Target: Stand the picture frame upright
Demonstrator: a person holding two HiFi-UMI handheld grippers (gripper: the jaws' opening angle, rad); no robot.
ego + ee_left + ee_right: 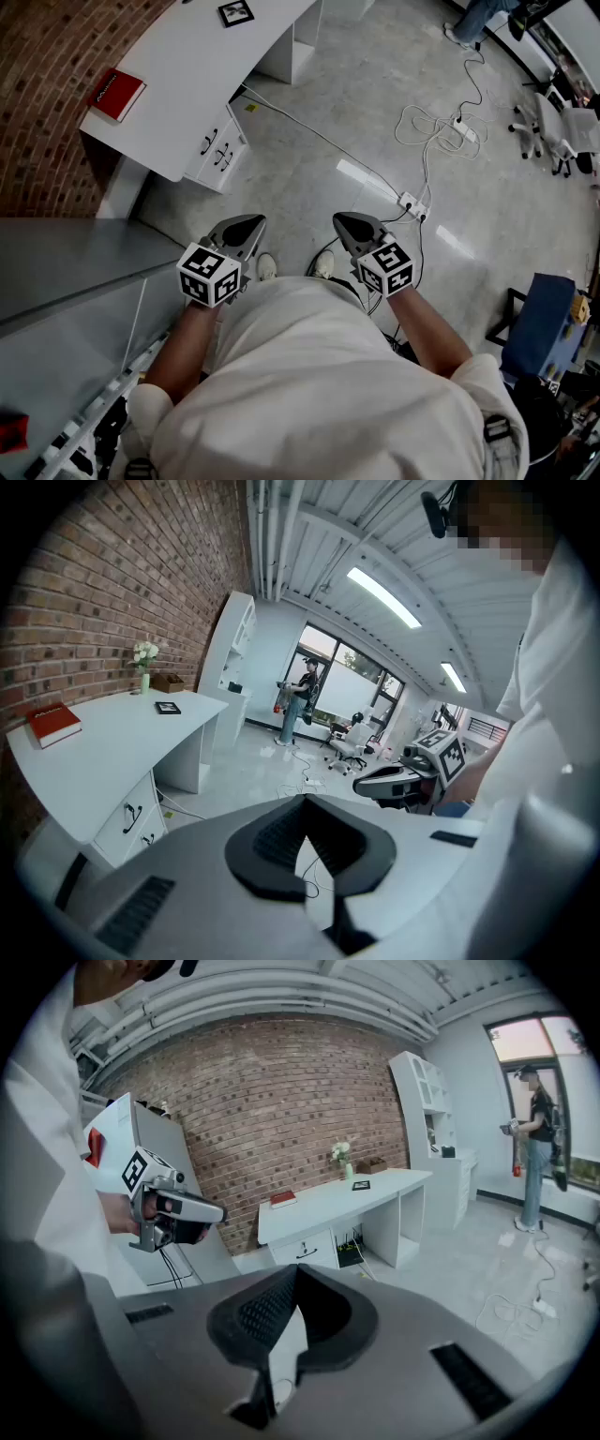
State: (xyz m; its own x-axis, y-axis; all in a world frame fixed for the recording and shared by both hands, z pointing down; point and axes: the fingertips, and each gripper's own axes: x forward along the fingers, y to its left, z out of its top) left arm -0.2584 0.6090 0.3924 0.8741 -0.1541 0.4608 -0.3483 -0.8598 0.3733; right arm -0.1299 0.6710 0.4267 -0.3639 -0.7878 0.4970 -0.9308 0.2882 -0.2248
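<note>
The picture frame (236,12) is small, black-edged and lies flat on the far end of the white desk (187,75). It also shows in the left gripper view as a dark frame (168,707) and in the right gripper view as a dark frame (361,1185). I hold both grippers close to my torso, far from the desk. My left gripper (253,221) is shut with nothing in it, its jaws (303,801) meeting at the tips. My right gripper (342,221) is likewise shut and empty, tips together (293,1271).
A red book (116,94) lies on the desk's near end, a flower vase (143,663) by the brick wall. Cables and a power strip (412,202) trail across the floor. A grey cabinet (56,272) stands at my left, an office chair (553,131) far right. A person (302,700) stands by the window.
</note>
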